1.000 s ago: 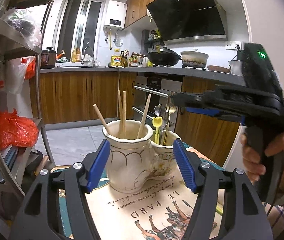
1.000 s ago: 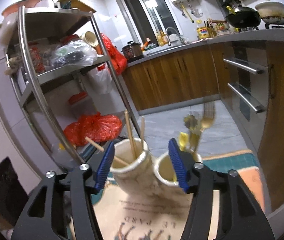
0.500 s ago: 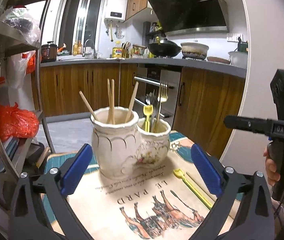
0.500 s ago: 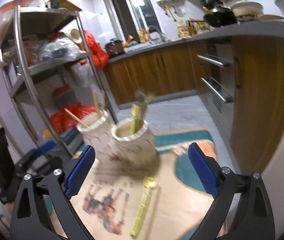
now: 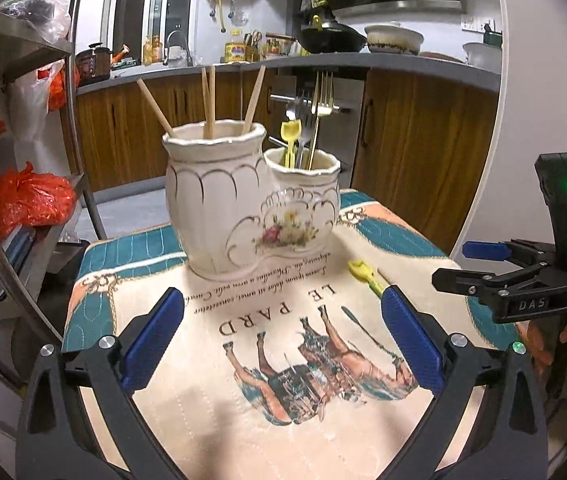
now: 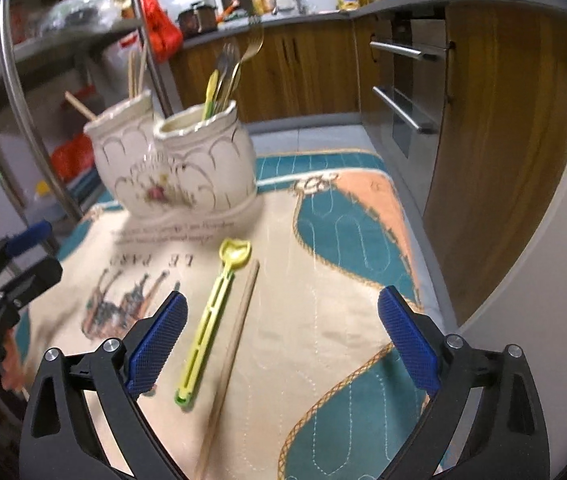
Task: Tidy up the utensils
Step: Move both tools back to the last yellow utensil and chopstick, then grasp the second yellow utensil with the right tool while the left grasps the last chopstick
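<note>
Kitchen table with a printed cloth (image 6: 323, 320): the double ceramic holder (image 5: 251, 200) now sits farther from both grippers. Left gripper (image 5: 283, 340) and right gripper (image 6: 283, 344) have spread wide, both empty. Yellow utensil (image 6: 211, 320) and chopstick (image 6: 235, 336) lie loose between the right fingers, likely next pickup.

My left claw (image 5: 283, 340) stands spread wide, its blue pads (image 5: 151, 338) far apart with nothing between them, tilted downward. My right claw (image 6: 283, 340) is just as wide and empty, pitched down more steeply. From the left wrist, my right hand (image 5: 559, 336) grips its handle at three o'clock.
</note>
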A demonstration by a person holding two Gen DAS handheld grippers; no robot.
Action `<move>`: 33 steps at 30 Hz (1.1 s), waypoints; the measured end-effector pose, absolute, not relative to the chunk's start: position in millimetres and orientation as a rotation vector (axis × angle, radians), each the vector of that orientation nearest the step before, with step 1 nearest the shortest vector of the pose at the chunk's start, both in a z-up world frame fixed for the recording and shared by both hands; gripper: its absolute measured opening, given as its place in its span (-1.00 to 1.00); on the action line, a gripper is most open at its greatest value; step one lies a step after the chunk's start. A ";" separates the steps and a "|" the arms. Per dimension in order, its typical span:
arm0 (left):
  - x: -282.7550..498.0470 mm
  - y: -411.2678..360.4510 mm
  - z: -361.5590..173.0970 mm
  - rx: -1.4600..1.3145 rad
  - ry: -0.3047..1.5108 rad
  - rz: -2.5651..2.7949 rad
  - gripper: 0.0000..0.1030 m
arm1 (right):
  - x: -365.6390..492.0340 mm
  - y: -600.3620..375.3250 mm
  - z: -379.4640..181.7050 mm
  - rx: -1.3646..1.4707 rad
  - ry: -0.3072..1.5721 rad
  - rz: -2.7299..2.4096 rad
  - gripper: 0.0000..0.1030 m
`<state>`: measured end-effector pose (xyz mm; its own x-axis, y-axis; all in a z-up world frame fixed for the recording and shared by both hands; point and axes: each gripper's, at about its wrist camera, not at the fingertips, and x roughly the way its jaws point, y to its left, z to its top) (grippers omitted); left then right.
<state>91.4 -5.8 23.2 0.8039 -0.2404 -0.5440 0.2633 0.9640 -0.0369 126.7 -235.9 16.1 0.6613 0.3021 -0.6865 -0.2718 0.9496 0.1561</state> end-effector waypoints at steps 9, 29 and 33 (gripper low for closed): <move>92.2 -6.8 17.5 0.043 0.596 -0.282 0.89 | 131.2 -216.6 8.6 -0.002 0.869 0.366 -0.04; 93.8 -2.9 18.6 0.019 0.606 -0.276 0.89 | 139.8 -188.5 9.6 -0.007 0.928 0.458 -0.48; 93.1 -0.1 19.0 0.020 0.603 -0.275 0.89 | 149.9 -179.2 2.8 -0.026 0.958 0.442 -0.52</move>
